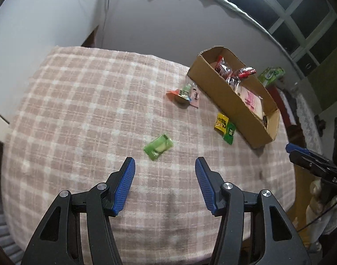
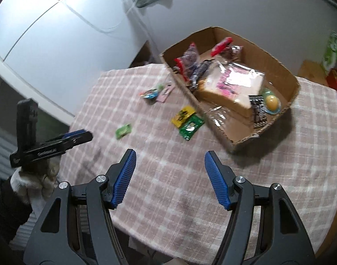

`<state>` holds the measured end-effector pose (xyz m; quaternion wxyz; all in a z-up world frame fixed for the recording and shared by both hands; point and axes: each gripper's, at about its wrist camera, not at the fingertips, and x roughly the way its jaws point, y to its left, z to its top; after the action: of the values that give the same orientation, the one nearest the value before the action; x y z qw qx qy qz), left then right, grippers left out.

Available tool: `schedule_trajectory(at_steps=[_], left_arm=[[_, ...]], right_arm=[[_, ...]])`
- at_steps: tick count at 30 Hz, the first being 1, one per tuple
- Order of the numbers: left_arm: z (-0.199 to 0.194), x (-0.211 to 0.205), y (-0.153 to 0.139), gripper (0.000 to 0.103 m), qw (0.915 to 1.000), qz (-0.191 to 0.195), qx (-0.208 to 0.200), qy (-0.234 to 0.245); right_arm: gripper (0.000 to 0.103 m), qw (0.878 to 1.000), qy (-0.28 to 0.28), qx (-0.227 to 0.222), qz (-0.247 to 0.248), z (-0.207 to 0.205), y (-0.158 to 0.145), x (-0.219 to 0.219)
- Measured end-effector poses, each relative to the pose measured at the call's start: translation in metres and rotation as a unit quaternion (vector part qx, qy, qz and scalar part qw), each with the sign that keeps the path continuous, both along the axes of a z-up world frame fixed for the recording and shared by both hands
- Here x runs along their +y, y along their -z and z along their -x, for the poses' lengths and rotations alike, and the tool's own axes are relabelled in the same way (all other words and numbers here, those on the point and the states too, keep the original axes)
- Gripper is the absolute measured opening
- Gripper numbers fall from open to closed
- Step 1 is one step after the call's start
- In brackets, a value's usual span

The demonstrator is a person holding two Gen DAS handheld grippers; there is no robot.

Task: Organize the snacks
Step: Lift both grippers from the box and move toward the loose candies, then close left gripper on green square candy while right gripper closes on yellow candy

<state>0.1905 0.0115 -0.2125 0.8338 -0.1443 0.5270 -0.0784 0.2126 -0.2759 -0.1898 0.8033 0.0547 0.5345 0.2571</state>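
A cardboard box (image 1: 229, 102) (image 2: 287, 101) on the checked tablecloth holds several wrapped snacks, among them a pink-labelled bread pack (image 2: 232, 86). Loose on the cloth lie a light green packet (image 1: 158, 146) (image 2: 123, 130), a yellow packet (image 1: 221, 121) (image 2: 183, 114) overlapping a dark green packet (image 1: 229, 133) (image 2: 191, 127), and a small pile of orange, green and pink packets (image 1: 185, 93) (image 2: 157, 92). My left gripper (image 1: 165, 163) (image 2: 80, 135) is open and empty, just short of the light green packet. My right gripper (image 2: 169, 154) (image 1: 290, 148) is open and empty above the cloth, near the box.
A pink checked cloth (image 1: 80, 110) covers the round table. A green carton (image 1: 271, 75) (image 2: 333, 50) stands past the box. White wall and a white cabinet (image 2: 46, 33) lie behind the table. A window (image 1: 301, 22) is at upper right.
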Motion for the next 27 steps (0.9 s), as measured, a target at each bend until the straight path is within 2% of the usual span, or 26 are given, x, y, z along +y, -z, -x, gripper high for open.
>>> schedule_trajectory(at_steps=[2,5,7,11,15,17,24,26,27], left_arm=[[-0.001,-0.002,0.000,0.052,1.0000,-0.005,0.000,-0.006],[-0.005,-0.008,0.010,0.049,1.0000,-0.003,0.003,0.008],[-0.010,-0.013,0.020,0.048,0.9991,-0.003,0.001,0.041],[-0.017,-0.016,0.032,0.045,0.9964,-0.022,0.002,0.082],[-0.020,-0.019,0.040,0.045,0.9893,-0.062,-0.008,0.132],[-0.020,-0.020,0.043,0.045,0.9869,-0.067,-0.010,0.147],[-0.023,-0.013,0.050,0.045,0.9861,-0.044,-0.020,0.159],[-0.025,-0.013,0.050,0.044,0.9858,-0.040,-0.023,0.162],[-0.026,-0.012,0.050,0.043,0.9855,-0.034,-0.024,0.164]], right_arm=[[0.067,1.000,-0.008,0.006,-0.003,-0.003,0.000,0.002],[0.061,1.000,-0.004,0.015,-0.009,-0.005,0.005,0.010],[0.060,1.000,0.002,0.010,0.004,-0.004,0.013,0.020],[0.060,0.998,0.038,0.042,-0.010,-0.008,0.032,0.033],[0.059,0.997,0.045,0.057,0.005,-0.022,0.048,0.048],[0.059,0.996,0.057,0.069,0.000,-0.032,0.055,0.051],[0.058,0.993,0.076,0.087,0.007,-0.058,0.071,0.062],[0.056,0.992,0.082,0.092,0.010,-0.063,0.076,0.065],[0.051,0.992,0.082,0.095,0.012,-0.066,0.078,0.067]])
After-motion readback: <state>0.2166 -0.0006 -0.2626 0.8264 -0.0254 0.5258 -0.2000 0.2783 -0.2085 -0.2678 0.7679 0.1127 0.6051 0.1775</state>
